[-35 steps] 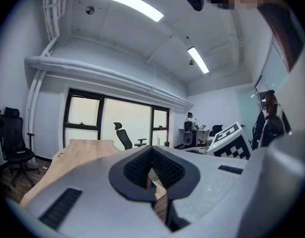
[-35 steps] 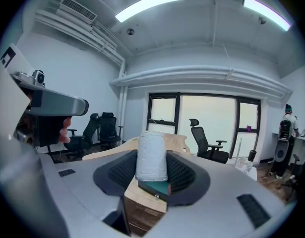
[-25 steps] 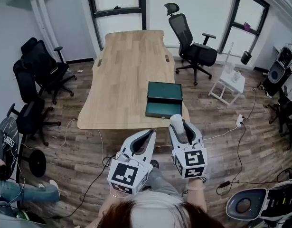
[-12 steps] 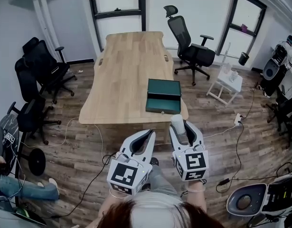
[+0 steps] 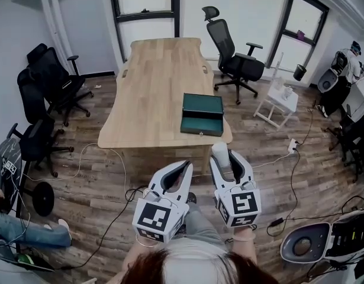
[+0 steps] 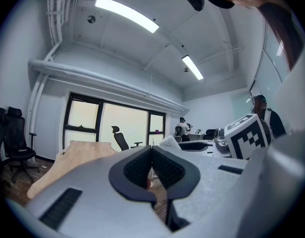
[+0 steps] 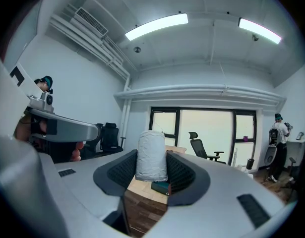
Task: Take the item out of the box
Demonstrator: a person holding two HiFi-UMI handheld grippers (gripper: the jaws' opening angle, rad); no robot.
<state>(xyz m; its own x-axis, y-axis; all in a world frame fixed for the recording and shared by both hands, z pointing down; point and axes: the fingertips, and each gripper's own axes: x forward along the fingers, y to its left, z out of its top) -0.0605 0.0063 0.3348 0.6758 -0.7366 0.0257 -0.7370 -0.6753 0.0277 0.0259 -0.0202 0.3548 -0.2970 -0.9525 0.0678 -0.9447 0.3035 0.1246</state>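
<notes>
A dark green box (image 5: pixel 202 115) with its lid open lies on the near right corner of the wooden table (image 5: pixel 152 87); it also shows small beyond the jaws in the right gripper view (image 7: pixel 160 187). My right gripper (image 5: pixel 224 156) is shut on a white wrapped cylinder (image 5: pixel 220 153), which stands upright between the dark pads (image 7: pixel 151 155). It hovers well short of the table, over the floor. My left gripper (image 5: pixel 183 171) is beside it, its pads pressed together with nothing between them (image 6: pixel 152 168).
Black office chairs stand at the left (image 5: pixel 48 78) and behind the table at the right (image 5: pixel 232 61). A small white side table (image 5: pixel 279 102) is at the right. Cables (image 5: pixel 105 218) trail across the wood floor. A person (image 7: pixel 278 133) stands far right.
The view has drifted slightly, so the table and box sit a little higher and to the left. Both grippers keep their pose, the right still holding the white cylinder.
</notes>
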